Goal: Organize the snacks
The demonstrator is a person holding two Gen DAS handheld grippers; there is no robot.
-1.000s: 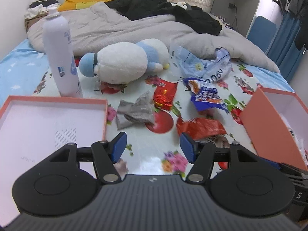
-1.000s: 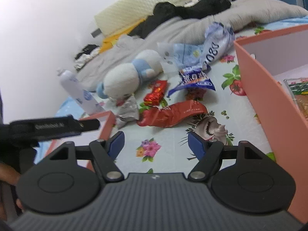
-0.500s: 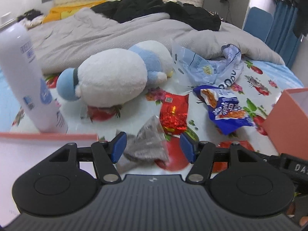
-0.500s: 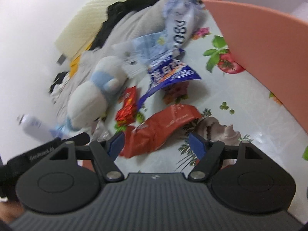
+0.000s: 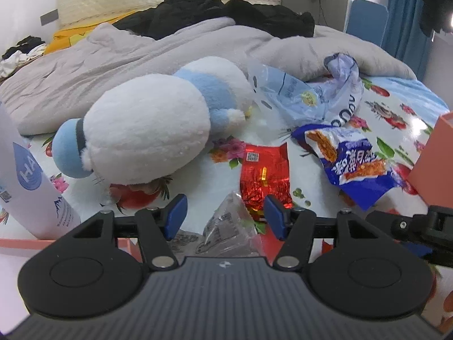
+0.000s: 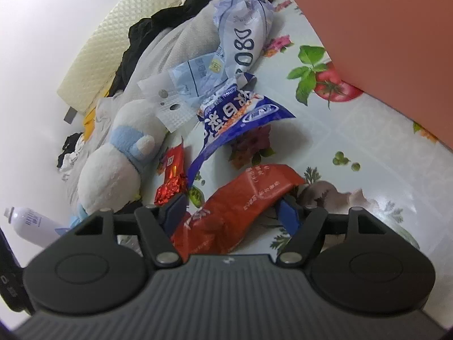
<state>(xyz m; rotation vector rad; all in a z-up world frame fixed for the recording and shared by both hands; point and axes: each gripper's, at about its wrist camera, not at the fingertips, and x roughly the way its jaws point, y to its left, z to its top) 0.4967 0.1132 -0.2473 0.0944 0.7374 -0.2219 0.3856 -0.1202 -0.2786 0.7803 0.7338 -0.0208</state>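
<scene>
My left gripper (image 5: 223,216) has its blue pads spread wide, holding nothing; a grey crinkled snack packet (image 5: 226,232) lies on the flowered cloth (image 5: 379,119) right between and under them. Just beyond sits a shiny red foil packet (image 5: 264,175), and to its right a blue snack bag (image 5: 348,164) with orange pictures on it. A white and blue plush toy (image 5: 147,130) lies on its side to the left, with a white spray bottle (image 5: 25,175) standing near the frame's left edge. A crumpled pale blue plastic bag (image 5: 311,93) rests behind, against the grey blanket (image 5: 141,51). An orange box wall (image 5: 436,158) shows at the right.

My right gripper (image 6: 230,211) also stands with its fingers apart, straddling a long red snack pouch (image 6: 240,198) that lies flat on the cloth; I cannot tell whether the pads touch it. Further ahead lies the blue bag (image 6: 235,119), and the red foil packet (image 6: 171,175) sits left of it. The orange box (image 6: 382,34) fills the upper right.
</scene>
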